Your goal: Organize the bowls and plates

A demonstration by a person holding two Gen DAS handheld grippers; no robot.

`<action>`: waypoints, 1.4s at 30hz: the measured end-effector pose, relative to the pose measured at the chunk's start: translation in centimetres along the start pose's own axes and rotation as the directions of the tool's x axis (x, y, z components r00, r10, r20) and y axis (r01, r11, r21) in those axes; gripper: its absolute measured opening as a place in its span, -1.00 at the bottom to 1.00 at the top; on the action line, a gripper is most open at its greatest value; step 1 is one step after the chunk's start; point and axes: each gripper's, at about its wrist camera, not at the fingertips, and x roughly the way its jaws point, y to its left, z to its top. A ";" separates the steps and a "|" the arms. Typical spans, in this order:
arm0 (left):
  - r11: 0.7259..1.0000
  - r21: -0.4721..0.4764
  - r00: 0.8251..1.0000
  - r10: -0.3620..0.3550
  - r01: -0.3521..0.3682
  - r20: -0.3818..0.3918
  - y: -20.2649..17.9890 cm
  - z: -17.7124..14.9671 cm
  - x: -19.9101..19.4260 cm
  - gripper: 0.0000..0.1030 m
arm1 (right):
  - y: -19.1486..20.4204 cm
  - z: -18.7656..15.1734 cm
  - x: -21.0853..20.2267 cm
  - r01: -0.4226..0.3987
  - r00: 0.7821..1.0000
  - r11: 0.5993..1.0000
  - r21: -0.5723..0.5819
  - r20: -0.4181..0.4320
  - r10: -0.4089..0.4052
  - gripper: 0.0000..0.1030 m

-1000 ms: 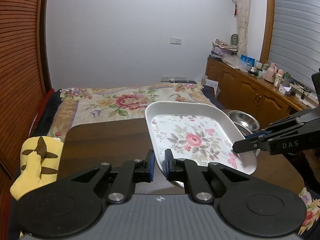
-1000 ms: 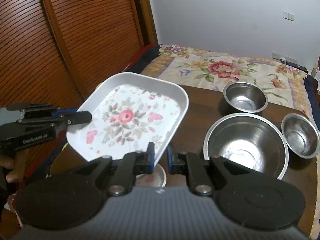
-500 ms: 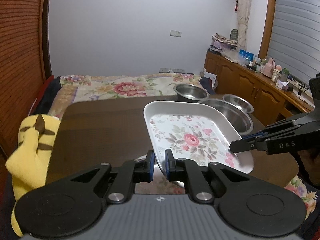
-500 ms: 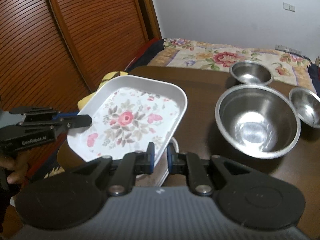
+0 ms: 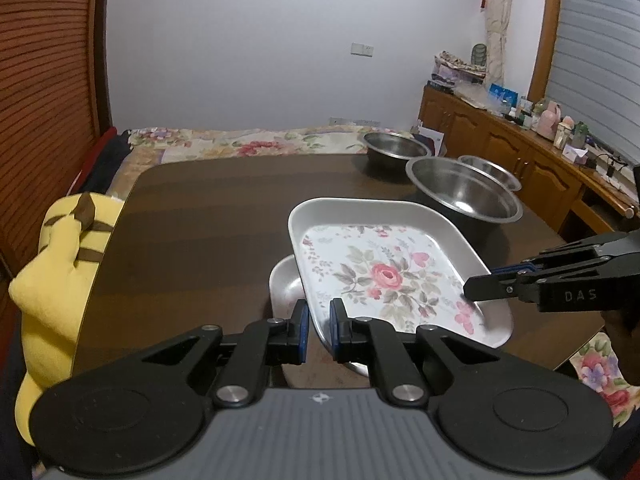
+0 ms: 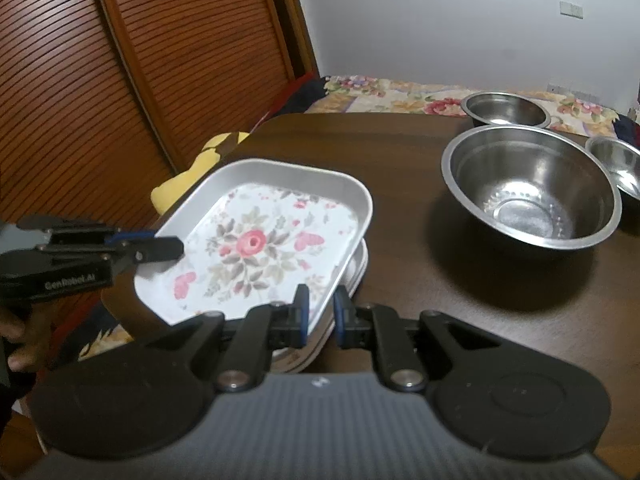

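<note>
While both grippers are clamping opposite rims of floral tray [image 5: 384, 280], left gripper [image 5: 316, 330] and right gripper [image 6: 320, 316] jaws pinching shut on it, tray is hovering directly above plate stack [image 6: 352, 276] at near tabletop [image 5: 200, 216] edge, steel bowls [image 6: 532, 192] sitting toward far right corner.

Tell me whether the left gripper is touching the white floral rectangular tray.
Touching. The left wrist view shows the left gripper shut on the near rim of the white floral rectangular tray, its blue-padded fingers pinching the edge with no gap.
</note>
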 end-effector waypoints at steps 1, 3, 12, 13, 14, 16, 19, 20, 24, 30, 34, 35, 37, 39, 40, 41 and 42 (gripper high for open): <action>1.000 -0.005 1.000 -0.001 0.001 -0.003 0.1 -0.2 0.2 -0.78 | 0.0 -0.2 0.1 0.003 1.000 1.000 0.000 0.007 -0.003 -0.72; 1.000 -0.016 1.000 0.003 -0.003 -0.005 0.2 -0.5 0.4 -0.78 | 0.0 -0.8 0.3 0.010 1.000 1.000 0.005 0.027 -0.010 -0.72; 1.000 -0.021 1.000 0.005 -0.005 -0.013 0.2 -1.2 0.9 -0.78 | -0.7 -2.3 0.1 -0.025 0.995 0.994 0.105 0.102 0.014 -0.72; 1.000 -0.019 1.000 0.008 -0.008 -0.013 0.2 -1.3 1.0 -0.78 | -0.7 -2.4 0.0 -0.021 0.994 0.995 0.102 0.107 0.010 -0.72; 1.000 -0.016 1.000 0.012 -0.013 -0.014 0.1 -1.3 1.1 -0.78 | -0.6 -2.5 0.0 -0.018 0.994 0.995 0.101 0.111 0.007 -0.72; 1.000 -0.013 1.000 0.020 -0.021 -0.015 0.0 -1.3 1.1 -0.78 | -0.5 -2.8 0.0 -0.014 0.993 0.995 0.101 0.122 0.001 -0.72; 1.000 -0.017 1.000 0.024 -0.024 -0.018 0.0 -1.3 1.3 -0.78 | -0.2 -3.1 -0.1 -0.002 0.990 0.996 0.095 0.140 -0.011 -0.72; 1.000 -0.017 0.999 0.026 -0.026 -0.019 0.0 -1.3 1.3 -0.78 | -0.1 -3.2 -0.1 0.003 0.989 0.996 0.092 0.146 -0.016 -0.72; 0.999 -0.006 0.999 0.038 -0.038 -0.015 -0.2 -1.4 1.4 -0.78 | 0.4 -3.4 -0.2 0.031 0.985 0.997 0.070 0.169 -0.043 -0.72; 0.998 0.016 0.998 0.068 -0.068 -0.007 -0.4 -1.7 1.7 -0.78 | 1.3 -3.7 0.1 0.076 0.979 0.997 0.030 0.189 -0.081 -0.70; 0.996 0.028 0.997 0.083 -0.083 -0.008 -0.4 -1.8 1.9 -0.78 | 1.5 -3.9 0.5 0.099 0.976 0.995 0.014 0.192 -0.100 -0.69; 0.995 0.037 0.996 0.093 -0.093 -0.005 -0.5 -1.8 2.0 -0.78 | 1.5 -3.9 0.6 0.098 0.976 0.995 0.016 0.194 -0.099 -0.69; 0.994 0.041 0.995 0.104 -0.104 -0.005 -0.4 -2.0 2.1 -0.78 | 1.5 -3.9 0.8 0.091 0.977 0.996 0.016 0.192 -0.092 -0.68; 0.994 0.041 0.994 0.106 -0.106 -0.001 -0.3 -2.0 2.2 -0.78 | 1.5 -4.0 1.1 0.098 0.977 0.995 0.009 0.189 -0.098 -0.68; 0.993 0.039 0.994 0.108 -0.108 -0.001 -0.3 -2.1 2.2 -0.78 | 1.5 -4.0 1.2 0.100 0.978 0.995 0.005 0.186 -0.099 -0.68; 0.993 0.040 0.994 0.111 -0.110 -0.002 -0.2 -2.1 2.3 -0.78 | 1.5 -4.1 1.2 0.101 0.977 0.995 0.002 0.190 -0.099 -0.68; 0.993 0.041 0.994 0.113 -0.112 -0.006 -0.2 -2.2 2.4 -0.78 | 1.6 -4.1 1.3 0.101 0.976 0.995 0.001 0.192 -0.100 -0.68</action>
